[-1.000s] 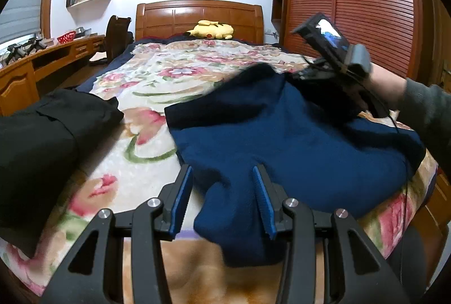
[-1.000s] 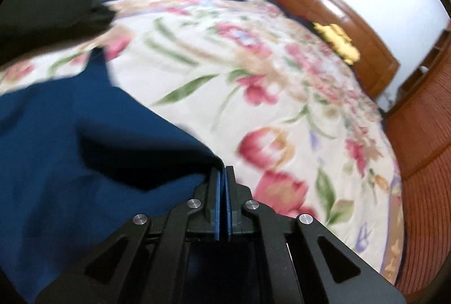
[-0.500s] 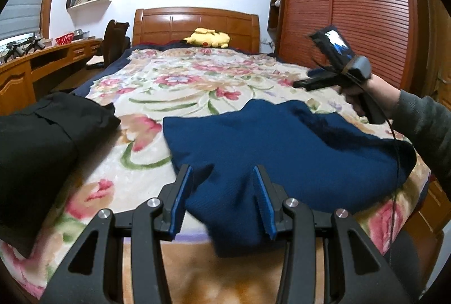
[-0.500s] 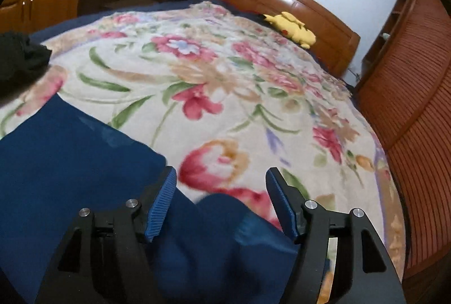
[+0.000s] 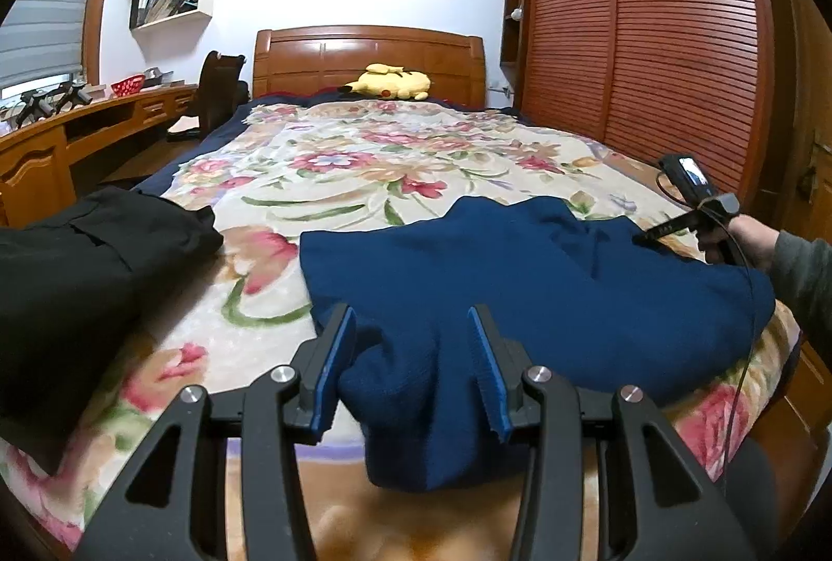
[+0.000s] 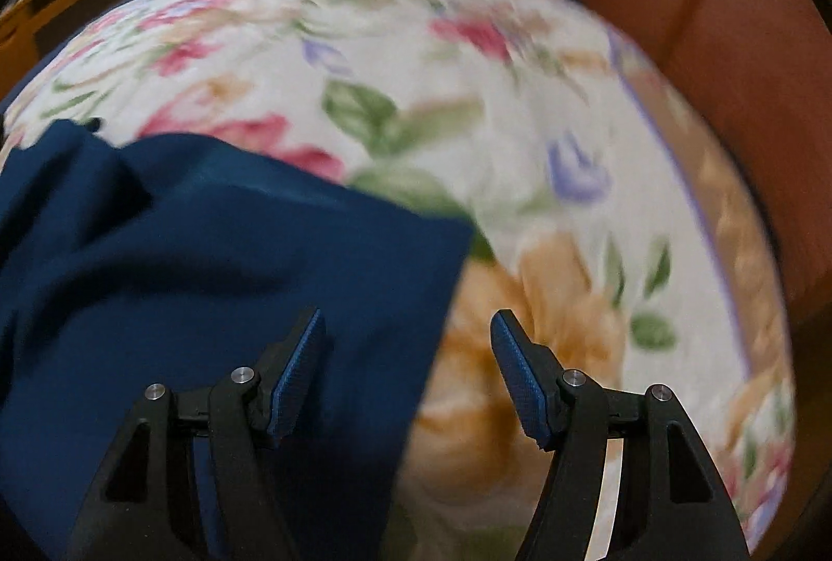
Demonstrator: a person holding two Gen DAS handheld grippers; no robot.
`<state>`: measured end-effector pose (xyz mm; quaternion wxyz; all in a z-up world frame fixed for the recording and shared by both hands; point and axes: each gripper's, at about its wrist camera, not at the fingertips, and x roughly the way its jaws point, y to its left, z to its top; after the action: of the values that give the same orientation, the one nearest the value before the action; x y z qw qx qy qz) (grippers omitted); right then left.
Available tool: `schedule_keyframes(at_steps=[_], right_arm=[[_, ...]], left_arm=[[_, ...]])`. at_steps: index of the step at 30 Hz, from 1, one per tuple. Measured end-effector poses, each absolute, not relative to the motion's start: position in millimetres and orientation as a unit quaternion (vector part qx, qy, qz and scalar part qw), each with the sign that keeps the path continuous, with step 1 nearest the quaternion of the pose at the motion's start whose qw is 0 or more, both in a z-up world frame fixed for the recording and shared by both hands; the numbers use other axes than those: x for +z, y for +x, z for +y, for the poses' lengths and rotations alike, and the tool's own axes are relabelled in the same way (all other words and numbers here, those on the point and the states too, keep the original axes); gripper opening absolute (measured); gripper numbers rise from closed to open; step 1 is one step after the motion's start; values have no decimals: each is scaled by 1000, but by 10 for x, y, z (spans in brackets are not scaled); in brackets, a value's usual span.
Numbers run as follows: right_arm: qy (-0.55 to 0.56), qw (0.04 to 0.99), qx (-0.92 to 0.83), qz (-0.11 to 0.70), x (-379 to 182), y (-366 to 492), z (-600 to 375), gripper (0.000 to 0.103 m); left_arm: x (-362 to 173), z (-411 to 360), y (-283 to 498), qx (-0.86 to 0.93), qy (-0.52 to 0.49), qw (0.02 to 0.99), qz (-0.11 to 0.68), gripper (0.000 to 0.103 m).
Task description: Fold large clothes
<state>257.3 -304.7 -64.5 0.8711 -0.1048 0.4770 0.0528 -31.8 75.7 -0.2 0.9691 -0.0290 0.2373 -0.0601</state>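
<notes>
A navy blue garment (image 5: 520, 280) lies spread on the floral blanket (image 5: 338, 166) at the near end of the bed. One part of it hangs over the front edge. My left gripper (image 5: 411, 368) hovers open over that hanging part, and the cloth runs under and between its fingers. At the garment's far right edge, a hand (image 5: 749, 238) holds my right gripper (image 5: 642, 238). In the right wrist view my right gripper (image 6: 408, 322) is open, its left finger above the navy garment (image 6: 208, 275) and its right finger above the floral blanket (image 6: 520, 119).
A black garment (image 5: 78, 280) is heaped on the bed's left side. A yellow plush toy (image 5: 390, 82) rests by the wooden headboard. Slatted wardrobe doors (image 5: 650, 41) stand close on the right. A wooden desk (image 5: 78, 129) and a dark chair (image 5: 218, 93) are on the left.
My right gripper let go of the raised fold, opened, and swung right and down to the garment's right edge. The garment now lies flatter. My left gripper stayed put.
</notes>
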Motion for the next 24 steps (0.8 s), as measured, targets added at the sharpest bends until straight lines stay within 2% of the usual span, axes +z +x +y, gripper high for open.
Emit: schedule_keyframes(at_steps=[1, 3, 5, 9, 12, 13, 15, 17, 19, 24], right_arm=[[-85, 866, 60, 489, -706, 2595, -3089, 67], [-60, 865, 84, 491, -746, 2585, -3108, 55], [-64, 870, 116, 475, -672, 2545, -3041, 4], [-116, 911, 38, 394, -299, 2434, -2985, 2], [-109, 914, 30, 389, -136, 2424, -2995, 2], [-120, 911, 29, 394, -109, 2398, -2958, 6], [-133, 907, 20, 400, -57, 2320, -2917, 23], [-141, 911, 30, 387, 51, 2145, -2892, 55], [-151, 916, 39, 369, 131, 1929, -2826, 65], [-161, 916, 91, 355, 134, 1336, -2512, 67]], left_arm=[[-8, 762, -314, -58, -29, 969, 238, 44], [-40, 777, -300, -52, -26, 968, 245, 44], [-71, 790, -295, -50, -24, 967, 250, 44], [-118, 831, -294, -44, -22, 965, 258, 44], [-149, 858, -306, -43, -22, 964, 260, 44], [-157, 868, -312, -44, -22, 964, 261, 44], [-167, 883, -326, -45, -22, 964, 262, 44], [-176, 892, -340, -47, -21, 963, 264, 44], [-192, 891, -353, -49, -18, 963, 266, 44], [-216, 906, -388, -51, -17, 961, 270, 44]])
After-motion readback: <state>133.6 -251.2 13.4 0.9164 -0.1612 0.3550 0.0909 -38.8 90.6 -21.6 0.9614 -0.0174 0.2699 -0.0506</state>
